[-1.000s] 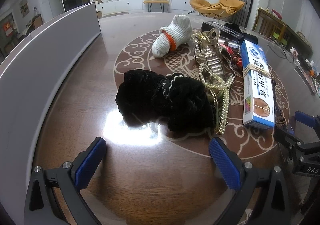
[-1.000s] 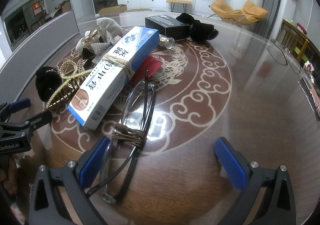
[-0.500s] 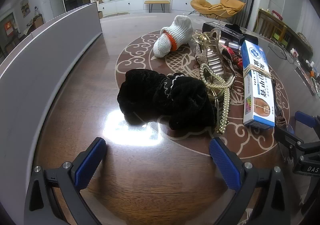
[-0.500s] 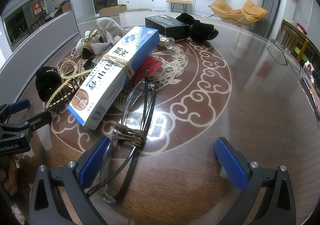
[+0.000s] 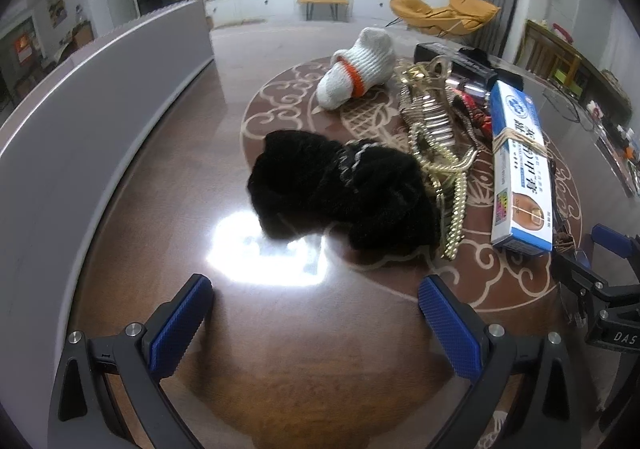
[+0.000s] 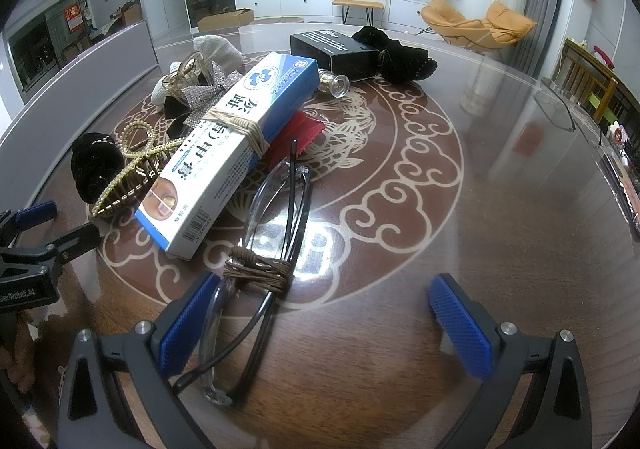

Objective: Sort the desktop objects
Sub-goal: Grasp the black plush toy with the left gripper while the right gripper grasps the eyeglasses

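Fingers spread wide on my left hand-held gripper (image 5: 316, 313), holding nothing, blue pads low over the glossy brown table (image 5: 168, 177). Just ahead of it I see the black velvet scrunchie (image 5: 344, 185), lying near a bright glare patch. Touching its right side is a gold pearl hair clip (image 5: 452, 193), and beyond that a jewelled bow clip (image 5: 428, 117). Farther back a white sock with an orange band (image 5: 356, 73) lies on its side. To the right runs the blue-and-white medicine box (image 5: 520, 165), bound by a rubber band, with a black box (image 5: 456, 57) behind it.

My right hand-held gripper (image 6: 324, 313) is likewise wide open and empty. Folded glasses (image 6: 260, 261), tied at the middle with brown cord, lie partly between its fingers, nearest the left pad. Just beyond the glasses the medicine box rests at a tilt, its far part propped over a red cloth (image 6: 296, 133). A small clear bottle (image 6: 334, 83) sits beside the black box, and a second black scrunchie (image 6: 400, 53) lies against that box's right end. The left hand-held gripper shows at the frame's left edge.
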Motion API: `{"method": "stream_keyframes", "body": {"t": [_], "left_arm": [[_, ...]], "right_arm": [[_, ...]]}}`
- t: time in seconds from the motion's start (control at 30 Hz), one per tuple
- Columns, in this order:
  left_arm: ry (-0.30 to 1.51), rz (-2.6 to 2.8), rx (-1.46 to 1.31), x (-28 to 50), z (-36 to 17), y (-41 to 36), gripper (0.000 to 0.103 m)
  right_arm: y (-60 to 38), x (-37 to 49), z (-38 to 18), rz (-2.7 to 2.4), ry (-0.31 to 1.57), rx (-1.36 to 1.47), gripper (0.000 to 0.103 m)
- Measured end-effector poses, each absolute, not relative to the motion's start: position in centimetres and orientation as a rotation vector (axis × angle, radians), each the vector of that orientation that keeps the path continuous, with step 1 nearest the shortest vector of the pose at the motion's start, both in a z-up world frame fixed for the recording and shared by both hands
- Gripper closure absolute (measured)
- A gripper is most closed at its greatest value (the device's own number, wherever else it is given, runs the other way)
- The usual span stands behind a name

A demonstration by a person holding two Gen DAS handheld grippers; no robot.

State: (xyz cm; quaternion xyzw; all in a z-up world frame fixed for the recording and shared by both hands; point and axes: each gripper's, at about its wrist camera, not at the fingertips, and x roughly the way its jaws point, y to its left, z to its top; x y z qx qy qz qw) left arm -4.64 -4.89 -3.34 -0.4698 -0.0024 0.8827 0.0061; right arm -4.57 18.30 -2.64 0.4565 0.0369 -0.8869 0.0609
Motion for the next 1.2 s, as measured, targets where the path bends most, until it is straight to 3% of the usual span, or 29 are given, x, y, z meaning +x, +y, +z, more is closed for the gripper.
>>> {"method": "stream_keyframes", "body": {"t": [0.23, 0.4, 0.5, 0.53, 0.7, 0.87, 1.1, 1.2], "left_arm": [[-0.256, 2.750, -1.234, -6.0, 1.3, -4.8, 0.000], [-0.197, 2.824, -1.458, -11.2, -1.0, -3.7, 0.000], [-0.488, 2.749, -1.532, -11.3, -2.6, -6.9, 0.000], [-0.507, 2.763, -1.502, -10.4, -2.3, -7.8, 0.000], [-0.320, 2.793, -1.542, -6.4, -2.1, -10.5, 0.000], [-0.328, 2.728, -1.468, -6.3, -1.3, -10.8, 0.000], [0.046, 2.626, -1.610, -11.2, -3.5, -6.6, 0.000], [0.091, 2.596, -1.583, -11.0, -3.5, -5.8, 0.000]], "right_arm": [[18.3, -4.6, -2.6, -2.683, 0.112, 1.381, 0.000], [18.3, -4.6, -2.6, -2.684, 0.113, 1.381, 0.000], [18.3, -4.5, -2.6, -2.684, 0.113, 1.380, 0.000], [18.3, -4.5, -2.6, -2.684, 0.113, 1.381, 0.000], [18.3, -4.5, -2.6, -2.684, 0.113, 1.381, 0.000], [18.3, -4.6, -2.7, -2.684, 0.113, 1.381, 0.000], [18.3, -4.5, -2.6, -2.684, 0.113, 1.381, 0.000], [18.3, -4.5, -2.7, -2.684, 0.114, 1.380, 0.000]]}}
